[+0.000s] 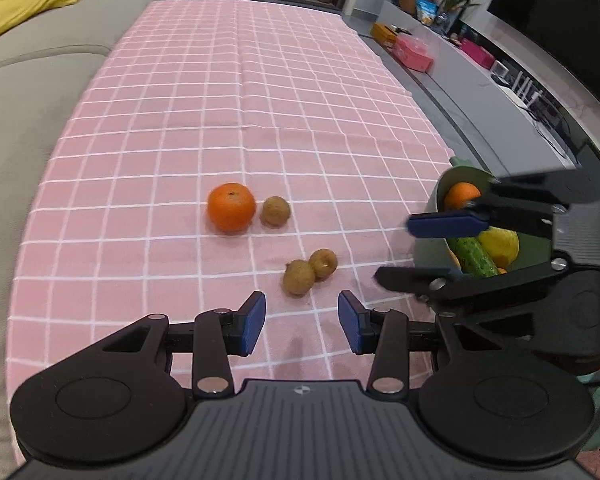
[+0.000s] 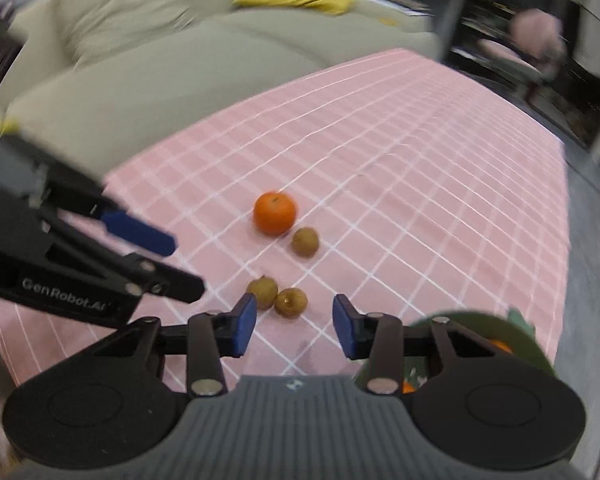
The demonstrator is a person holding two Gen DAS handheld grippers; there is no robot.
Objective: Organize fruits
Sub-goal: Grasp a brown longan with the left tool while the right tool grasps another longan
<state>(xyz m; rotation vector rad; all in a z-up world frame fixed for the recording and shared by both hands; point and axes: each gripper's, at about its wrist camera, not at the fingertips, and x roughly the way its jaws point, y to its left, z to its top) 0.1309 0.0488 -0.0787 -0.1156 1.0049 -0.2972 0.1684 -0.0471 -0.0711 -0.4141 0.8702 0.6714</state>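
Note:
An orange (image 1: 231, 207) lies on the pink checked tablecloth (image 1: 236, 92) with a small brown fruit (image 1: 275, 211) right beside it. Two more small brown fruits (image 1: 299, 277) (image 1: 324, 263) touch each other nearer to me. My left gripper (image 1: 302, 322) is open just short of that pair, with nothing between its blue pads. My right gripper (image 2: 294, 326) is also open and empty, the same pair (image 2: 291, 302) just past its fingertips. A green bowl (image 1: 460, 174) at the right holds an orange, a lemon (image 1: 500, 246) and a cucumber (image 1: 474, 256).
A beige sofa (image 1: 28, 80) with a yellow cushion (image 1: 32, 0) runs along the table's left side. A grey shelf (image 1: 452, 64) with boxes and a plant stands to the right. In the left wrist view the right gripper (image 1: 394, 251) reaches in front of the bowl.

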